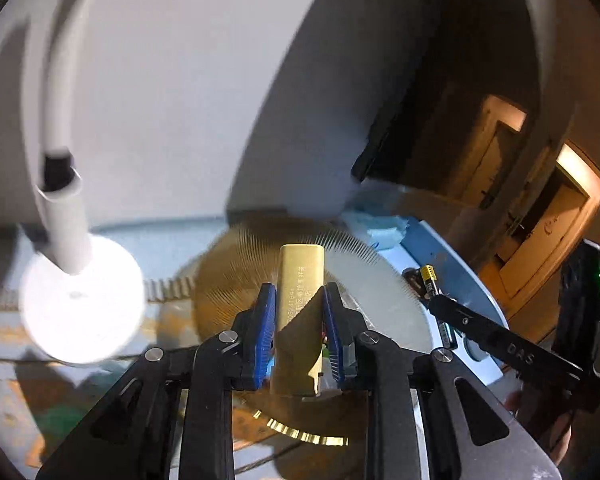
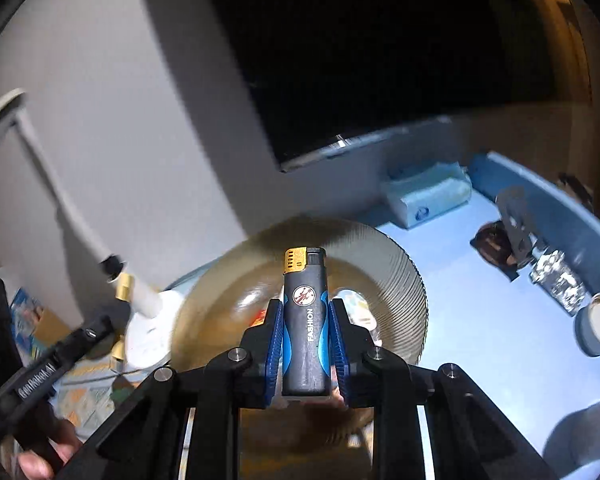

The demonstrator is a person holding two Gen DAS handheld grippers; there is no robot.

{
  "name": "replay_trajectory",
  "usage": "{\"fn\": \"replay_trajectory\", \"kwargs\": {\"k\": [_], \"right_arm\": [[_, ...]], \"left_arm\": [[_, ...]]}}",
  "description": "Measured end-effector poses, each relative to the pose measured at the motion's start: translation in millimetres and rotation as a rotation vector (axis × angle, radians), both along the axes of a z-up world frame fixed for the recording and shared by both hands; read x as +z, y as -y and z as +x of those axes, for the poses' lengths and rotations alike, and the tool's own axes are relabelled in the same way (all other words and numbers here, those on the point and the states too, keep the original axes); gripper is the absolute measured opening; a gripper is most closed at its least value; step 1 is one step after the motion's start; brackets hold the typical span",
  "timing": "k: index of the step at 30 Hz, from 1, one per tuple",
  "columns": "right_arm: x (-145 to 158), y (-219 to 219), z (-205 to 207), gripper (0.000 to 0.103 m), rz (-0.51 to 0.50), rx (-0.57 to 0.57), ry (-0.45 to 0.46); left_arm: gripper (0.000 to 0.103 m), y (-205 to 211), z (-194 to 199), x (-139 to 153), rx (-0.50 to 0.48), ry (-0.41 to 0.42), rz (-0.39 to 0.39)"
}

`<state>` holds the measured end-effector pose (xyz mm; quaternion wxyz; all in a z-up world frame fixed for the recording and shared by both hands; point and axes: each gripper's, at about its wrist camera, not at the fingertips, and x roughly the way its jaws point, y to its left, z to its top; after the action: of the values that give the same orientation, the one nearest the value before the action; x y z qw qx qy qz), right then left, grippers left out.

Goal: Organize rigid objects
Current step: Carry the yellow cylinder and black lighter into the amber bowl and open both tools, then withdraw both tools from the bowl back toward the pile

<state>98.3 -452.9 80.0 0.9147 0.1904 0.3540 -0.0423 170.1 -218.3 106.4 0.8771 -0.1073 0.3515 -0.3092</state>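
Observation:
My left gripper point(image 1: 298, 294) is shut on a gold rectangular lighter point(image 1: 300, 284) with printed characters, held upright above a ribbed amber glass bowl point(image 1: 236, 276). My right gripper point(image 2: 304, 306) is shut on a dark grey and blue lighter point(image 2: 305, 320) marked FASHION, with a gold cap, also above the amber bowl point(image 2: 404, 276). In the left wrist view the right gripper's black body point(image 1: 516, 352) shows at the right, with a yellow-topped battery point(image 1: 429, 278) beyond it. In the right wrist view the left gripper's black body point(image 2: 52, 364) shows at the lower left.
A white lamp base point(image 1: 80, 304) with a white stalk stands left of the bowl. On the pale blue table point(image 2: 480, 340) lie a tissue pack point(image 2: 428, 196), a tape roll point(image 2: 598, 324), a shiny foil-like item point(image 2: 556, 280) and a dark object point(image 2: 496, 246). A dark screen point(image 2: 360, 60) hangs behind.

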Motion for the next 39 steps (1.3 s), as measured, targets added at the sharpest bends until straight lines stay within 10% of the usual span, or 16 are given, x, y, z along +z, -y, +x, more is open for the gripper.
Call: {"fn": "replay_trajectory", "kwargs": {"k": [8, 10, 15, 26, 31, 39], "right_arm": [[-24.8, 6.1, 28.3, 0.022, 0.042, 0.034, -0.053], [-29.5, 6.3, 34.3, 0.026, 0.057, 0.052, -0.072], [-24.9, 11.5, 19.5, 0.034, 0.064, 0.039, -0.049], [26.8, -39.3, -44.2, 0.035, 0.091, 0.153, 0.041], [39.8, -90.8, -74.2, 0.049, 0.052, 0.260, 0.083], [-39.0, -167.8, -99.1, 0.050, -0.053, 0.351, 0.023]], "left_arm": [[0.023, 43.3, 6.7, -25.7, -0.027, -0.040, 0.033], [0.061, 46.5, 5.8, -21.6, -0.017, -0.034, 0.055], [0.073, 26.4, -17.4, 1.4, -0.030, 0.050, 0.066], [0.073, -70.1, -104.0, 71.8, 0.013, 0.215, 0.056], [0.096, -142.4, -146.1, 98.3, 0.128, 0.284, 0.031], [0.096, -222.6, -169.1, 19.6, 0.328, 0.178, 0.181]]}}
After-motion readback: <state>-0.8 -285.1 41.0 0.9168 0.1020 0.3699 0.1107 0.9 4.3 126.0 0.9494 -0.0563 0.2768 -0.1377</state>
